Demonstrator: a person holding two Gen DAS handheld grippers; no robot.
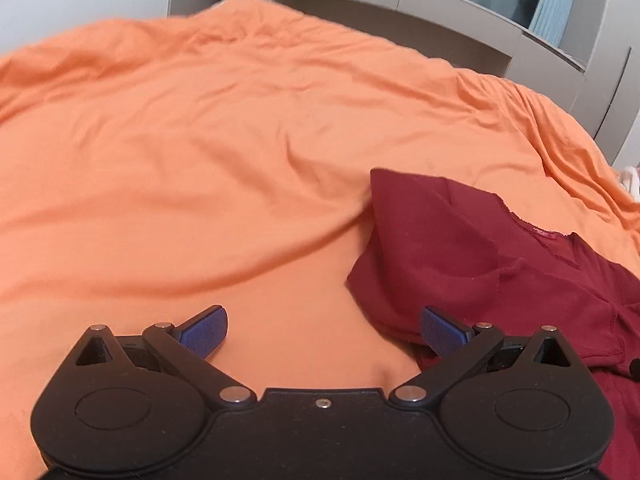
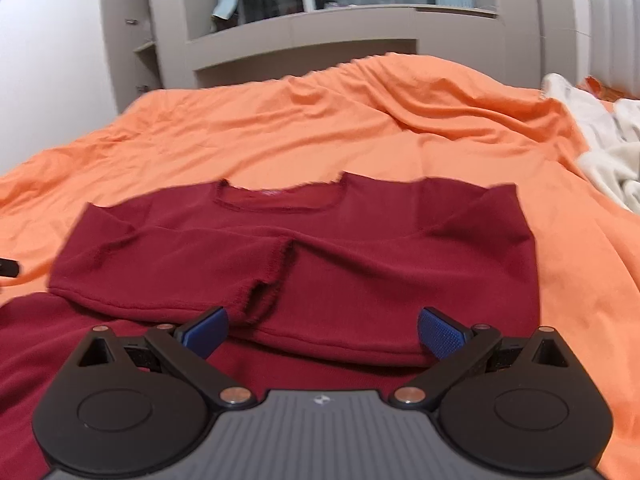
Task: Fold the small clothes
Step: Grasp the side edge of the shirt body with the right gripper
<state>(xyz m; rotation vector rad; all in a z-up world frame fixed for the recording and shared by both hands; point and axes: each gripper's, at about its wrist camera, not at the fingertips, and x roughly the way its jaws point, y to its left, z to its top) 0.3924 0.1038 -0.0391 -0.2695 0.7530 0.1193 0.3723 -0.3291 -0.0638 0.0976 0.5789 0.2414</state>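
A dark red shirt (image 2: 304, 248) lies flat on the orange bedsheet (image 2: 320, 128), collar away from me, both sleeves folded inward so they meet at the middle. My right gripper (image 2: 322, 334) is open and empty, just above the shirt's lower part, blue pads (image 2: 442, 334) wide apart. In the left wrist view the shirt (image 1: 480, 264) lies to the right. My left gripper (image 1: 322, 334) is open and empty over the sheet (image 1: 200, 160), its right pad (image 1: 440, 334) at the shirt's left edge.
A grey shelf unit with a window (image 2: 320, 20) stands behind the bed. White crumpled fabric (image 2: 608, 152) lies at the bed's right side. A dark tip of the other gripper (image 2: 8, 268) shows at the left edge.
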